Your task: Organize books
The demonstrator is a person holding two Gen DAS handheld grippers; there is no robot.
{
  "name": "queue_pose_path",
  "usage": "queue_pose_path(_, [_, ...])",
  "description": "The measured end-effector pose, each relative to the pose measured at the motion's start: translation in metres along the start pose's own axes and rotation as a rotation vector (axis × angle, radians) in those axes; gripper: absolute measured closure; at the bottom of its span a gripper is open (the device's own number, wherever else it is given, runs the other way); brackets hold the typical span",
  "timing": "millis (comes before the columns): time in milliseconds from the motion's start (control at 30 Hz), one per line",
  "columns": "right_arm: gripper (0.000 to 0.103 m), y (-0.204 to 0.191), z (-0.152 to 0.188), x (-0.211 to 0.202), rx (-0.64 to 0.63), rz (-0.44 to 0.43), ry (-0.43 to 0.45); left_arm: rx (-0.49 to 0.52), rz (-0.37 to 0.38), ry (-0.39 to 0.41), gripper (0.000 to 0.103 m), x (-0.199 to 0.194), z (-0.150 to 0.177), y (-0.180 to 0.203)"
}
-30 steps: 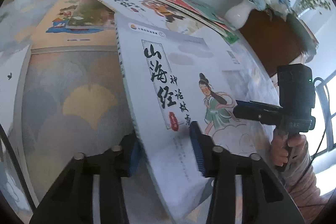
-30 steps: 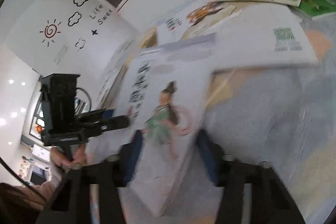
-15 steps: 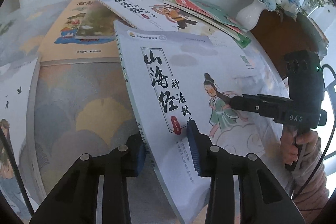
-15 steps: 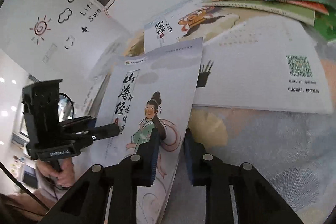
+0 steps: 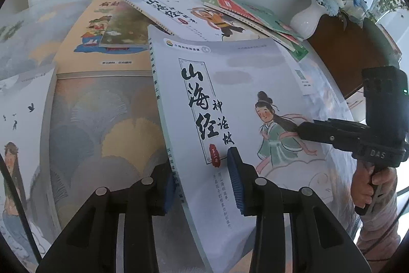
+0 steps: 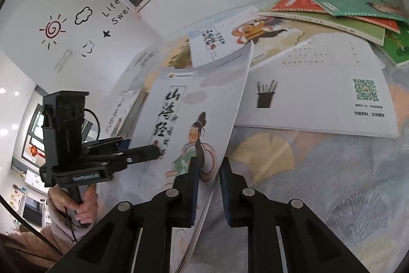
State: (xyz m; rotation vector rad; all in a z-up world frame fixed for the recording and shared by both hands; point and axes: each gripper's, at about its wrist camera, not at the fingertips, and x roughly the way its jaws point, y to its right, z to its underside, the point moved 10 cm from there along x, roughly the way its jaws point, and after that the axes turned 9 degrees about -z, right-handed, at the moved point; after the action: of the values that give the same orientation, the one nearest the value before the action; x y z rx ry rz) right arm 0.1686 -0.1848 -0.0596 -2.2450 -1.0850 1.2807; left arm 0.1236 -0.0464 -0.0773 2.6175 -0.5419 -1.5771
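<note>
pale picture book (image 5: 230, 99) with black calligraphy title and robed figure.

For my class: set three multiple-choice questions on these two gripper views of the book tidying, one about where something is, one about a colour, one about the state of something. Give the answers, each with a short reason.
1. Where does the white vase with blue flowers stand?
A. On the brown cabinet beside the table
B. On the lifted book
C. On the floor

2. What colour are the pads on the left gripper?
A. Red
B. Blue
C. Yellow

3. How is the grey book with the girl in green placed?
A. Flat and closed under the pile
B. Upright on a shelf
C. Raised off the tablecloth, with a gripper at each side edge

Answers: 1 A, the vase sits on the dark brown top by the table's edge. 2 B, both pads show blue. 3 C, the book tilts above the cloth between the left gripper and the right gripper, whose jaws are closing with the book's edge between them.
</note>
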Motion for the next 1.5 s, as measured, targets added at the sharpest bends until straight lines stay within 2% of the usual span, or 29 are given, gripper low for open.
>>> queue_pose_path(100, [0.091,-0.011,0.0,0.0,-0.022,0.002,0.008,-0.004,-0.011,-0.006,0.069,-0.001,0.001,-0.001])
queue_pose_path(333, [0.092,-0.026,0.002,0.001,-0.042,0.003,0.011,0.009,-0.027,-0.02,0.069,-0.008,0.008,-0.003])
queue_pose_path(600, [0.092,-0.046,-0.001,-0.004,-0.068,0.0,0.024,-0.002,-0.009,0.009,0.07,-0.03,0.005,-0.006])
queue_pose_path(800, [0.092,-0.071,-0.01,-0.002,-0.093,-0.015,0.035,0.002,-0.029,0.047,0.07,-0.06,-0.001,-0.02])
queue_pose_path(1133, [0.092,-0.128,-0.04,0.029,-0.159,-0.075,0.051,0.005,-0.111,0.114,0.07,-0.11,-0.013,-0.075])
queue_pose_path(1333, [0.092,-0.166,-0.055,0.066,-0.18,-0.122,0.046,-0.032,-0.149,0.154,0.07,-0.135,-0.018,-0.121])
queue_pose_path(1500, [0.092,-0.19,-0.059,0.106,-0.198,-0.151,0.012,-0.064,-0.191,0.147,0.07,-0.143,-0.011,-0.162])
